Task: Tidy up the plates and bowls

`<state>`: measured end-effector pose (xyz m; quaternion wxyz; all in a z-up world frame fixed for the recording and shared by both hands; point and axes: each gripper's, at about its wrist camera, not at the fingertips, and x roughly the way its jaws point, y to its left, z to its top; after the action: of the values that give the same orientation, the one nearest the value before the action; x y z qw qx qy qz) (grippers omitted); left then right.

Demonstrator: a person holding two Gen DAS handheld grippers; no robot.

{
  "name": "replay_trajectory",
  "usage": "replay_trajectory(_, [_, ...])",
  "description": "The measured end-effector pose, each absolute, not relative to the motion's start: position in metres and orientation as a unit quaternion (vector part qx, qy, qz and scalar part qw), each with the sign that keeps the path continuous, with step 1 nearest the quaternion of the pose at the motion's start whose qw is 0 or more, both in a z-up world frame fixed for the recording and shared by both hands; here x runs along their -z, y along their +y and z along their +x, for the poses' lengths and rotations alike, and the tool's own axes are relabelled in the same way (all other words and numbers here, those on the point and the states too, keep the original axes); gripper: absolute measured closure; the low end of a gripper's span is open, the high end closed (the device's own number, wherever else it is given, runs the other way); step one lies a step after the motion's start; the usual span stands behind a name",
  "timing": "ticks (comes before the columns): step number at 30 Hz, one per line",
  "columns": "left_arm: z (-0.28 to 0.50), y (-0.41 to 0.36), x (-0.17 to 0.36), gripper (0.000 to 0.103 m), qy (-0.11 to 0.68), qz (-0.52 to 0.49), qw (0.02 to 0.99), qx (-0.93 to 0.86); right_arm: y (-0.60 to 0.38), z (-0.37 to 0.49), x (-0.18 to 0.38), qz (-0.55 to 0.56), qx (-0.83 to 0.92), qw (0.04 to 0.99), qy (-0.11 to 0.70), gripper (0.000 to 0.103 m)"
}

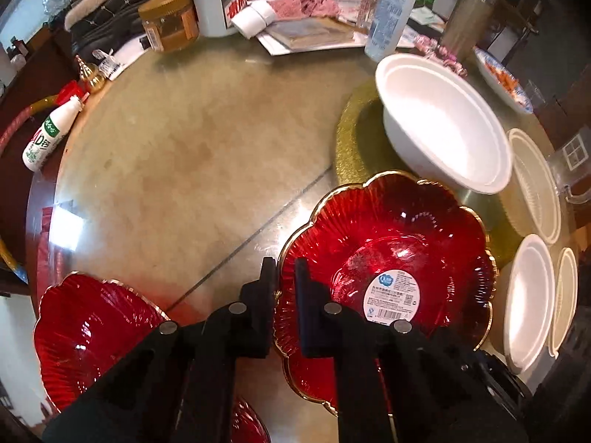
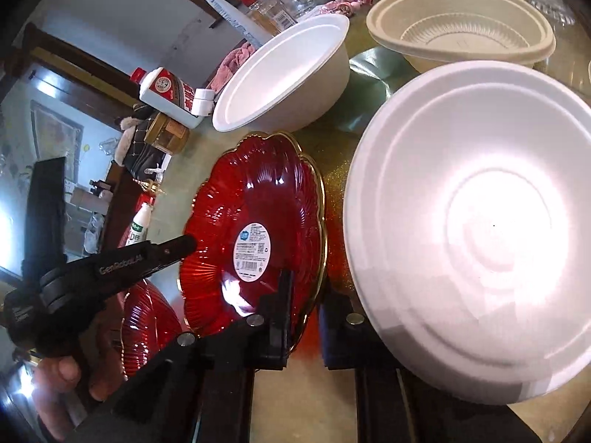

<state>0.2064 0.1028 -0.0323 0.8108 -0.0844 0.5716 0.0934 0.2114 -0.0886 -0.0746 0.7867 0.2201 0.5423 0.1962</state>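
A red flower-shaped glass plate with a gold rim and a round label (image 1: pixel 391 269) is tilted up over the table. My left gripper (image 1: pixel 286 269) is shut on its left rim. My right gripper (image 2: pixel 310 295) is shut on the same plate (image 2: pixel 255 229) at its near right rim. The left gripper also shows in the right wrist view (image 2: pixel 184 245) at the plate's far edge. A second red plate (image 1: pixel 85 336) lies at the lower left, also in the right wrist view (image 2: pixel 147 325). White disposable bowls stand to the right: a large one (image 1: pixel 443 122), and one very close (image 2: pixel 476 221).
A gold placemat (image 1: pixel 354 140) lies under the bowls. A beige bowl holding a clear insert (image 2: pixel 461 26) stands behind. Smaller white bowls (image 1: pixel 528 295) sit at the right edge. A jar (image 1: pixel 170 22), a white liquor bottle (image 2: pixel 170 92), a milk drink bottle (image 1: pixel 44 136) and clutter line the far table edge.
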Motion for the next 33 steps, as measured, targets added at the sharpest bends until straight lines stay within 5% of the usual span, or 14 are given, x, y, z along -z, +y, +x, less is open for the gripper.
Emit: replay_trajectory(33, [0.104,0.152,-0.029,0.096,0.462,-0.168,0.865,-0.1,-0.052,0.16,0.011,0.17,-0.28,0.817,0.475,0.091])
